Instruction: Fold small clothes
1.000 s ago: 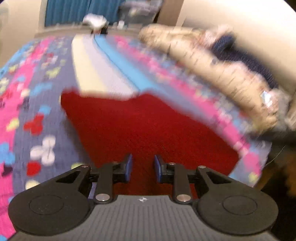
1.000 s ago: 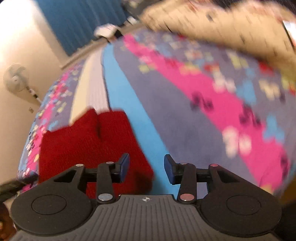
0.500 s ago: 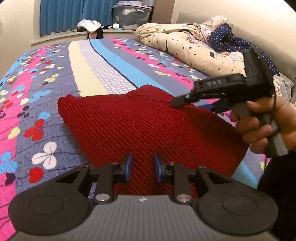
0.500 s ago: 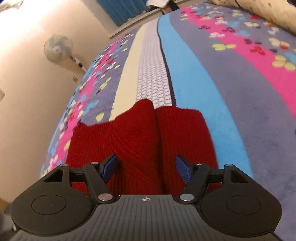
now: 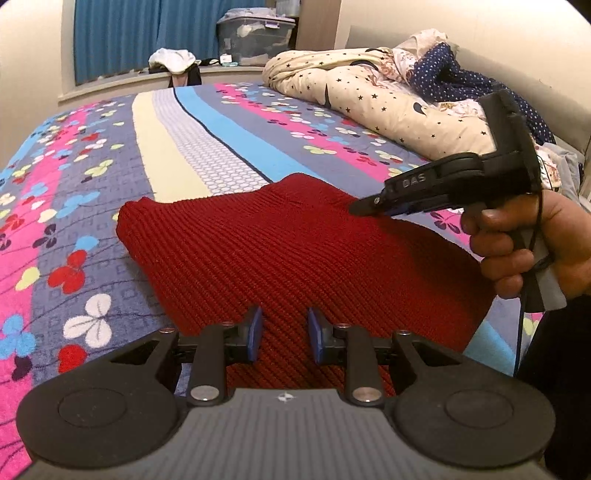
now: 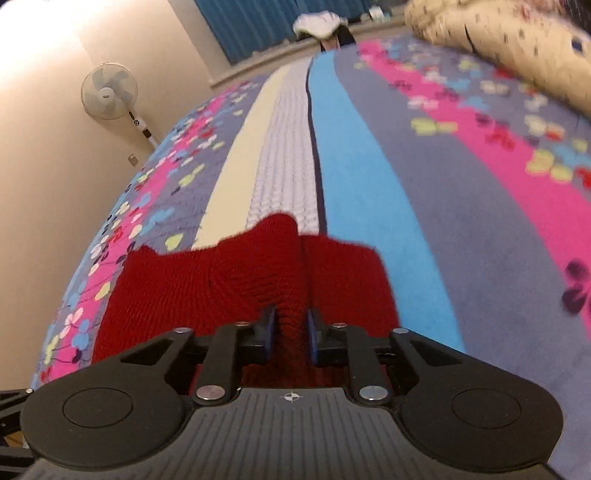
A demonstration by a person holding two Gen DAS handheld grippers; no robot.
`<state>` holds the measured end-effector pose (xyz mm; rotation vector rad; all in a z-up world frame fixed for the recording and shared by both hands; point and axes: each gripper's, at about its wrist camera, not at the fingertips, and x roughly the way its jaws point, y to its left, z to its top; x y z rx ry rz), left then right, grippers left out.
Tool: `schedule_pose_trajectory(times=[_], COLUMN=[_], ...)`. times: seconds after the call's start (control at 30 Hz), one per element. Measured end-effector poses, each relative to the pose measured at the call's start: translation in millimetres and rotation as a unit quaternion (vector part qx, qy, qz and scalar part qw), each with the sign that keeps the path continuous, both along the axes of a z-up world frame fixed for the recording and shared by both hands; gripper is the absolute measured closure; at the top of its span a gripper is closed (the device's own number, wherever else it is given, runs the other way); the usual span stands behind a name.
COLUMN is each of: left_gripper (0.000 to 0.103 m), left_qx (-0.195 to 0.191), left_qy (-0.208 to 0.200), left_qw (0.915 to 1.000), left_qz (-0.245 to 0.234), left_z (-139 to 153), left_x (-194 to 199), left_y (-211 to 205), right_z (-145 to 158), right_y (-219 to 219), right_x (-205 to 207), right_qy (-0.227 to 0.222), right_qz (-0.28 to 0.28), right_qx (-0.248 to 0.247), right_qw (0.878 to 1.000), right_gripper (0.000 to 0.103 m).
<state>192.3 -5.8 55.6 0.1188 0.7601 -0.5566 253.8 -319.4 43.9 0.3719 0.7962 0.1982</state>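
Note:
A red ribbed knit garment (image 5: 295,251) lies on the patterned bedspread (image 5: 74,206). My left gripper (image 5: 283,335) hovers over its near edge with its blue pads a small gap apart and nothing between them. My right gripper (image 6: 290,330) is shut on a raised fold of the red garment (image 6: 258,273). The right gripper also shows in the left wrist view (image 5: 369,208), held by a hand at the garment's far right edge.
A star-print duvet (image 5: 369,88) and a dark blue dotted cloth (image 5: 458,77) lie heaped at the bed's far right. A clear storage box (image 5: 255,35) and white clothes (image 5: 173,59) sit by the blue curtain. A standing fan (image 6: 110,92) is at the left wall.
My right gripper's jaws have closed from wide open onto a fold of the red garment. My left gripper has stayed over the near edge.

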Motion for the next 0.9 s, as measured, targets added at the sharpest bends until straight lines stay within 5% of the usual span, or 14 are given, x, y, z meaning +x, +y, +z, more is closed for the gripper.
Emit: schedule_pose_trajectory(times=[0.03,0.1,0.2,0.27,0.33,0.47,0.67,0.73,0.8,0.83,0.9], left_gripper=[0.071,0.066,0.037,0.02,0.02,0.002,0.0,0.0,0.001,0.005,0.008], left_qx=[-0.008,-0.04,-0.094,-0.127,-0.154,-0.193,-0.275,-0.285,-0.296,-0.301,-0.297], left_qy=[0.006,0.026,0.044,0.069,0.115,0.175,0.245,0.246,0.246,0.248,0.241], left_qw=[0.9999,0.9986,0.9904,0.9785,0.9628,0.9396,0.9025,0.9006,0.8993,0.8986,0.9029], left_qz=[0.005,0.024,0.09,0.148,0.19,0.221,0.224,0.217,0.208,0.201,0.196], left_z=[1,4,5,-1,-14,-41,-72,-78,-84,-86,-85], left_x=[2,7,19,29,40,53,74,77,83,86,90], left_y=[3,15,39,56,68,72,76,73,71,69,66], right_z=[4,9,11,2,-15,-45,-53,-50,-48,-49,-44], right_y=[-1,-10,-35,-52,-69,-74,-78,-73,-72,-72,-66], right_x=[-4,-12,-17,-10,-5,5,11,13,13,12,10], right_qy=[-0.005,-0.017,-0.023,0.011,0.066,0.145,0.152,0.146,0.137,0.131,0.118], right_qz=[-0.007,-0.03,-0.067,-0.098,-0.112,-0.076,-0.07,-0.063,-0.049,-0.04,-0.03], right_qx=[-0.009,-0.006,-0.001,0.001,0.029,0.065,0.092,0.083,0.092,0.115,0.118], right_qw=[1.0,0.999,0.997,0.995,0.991,0.984,0.982,0.984,0.985,0.984,0.985], right_gripper=[0.066,0.06,0.04,0.025,0.025,0.025,0.021,0.026,0.051,0.077,0.086])
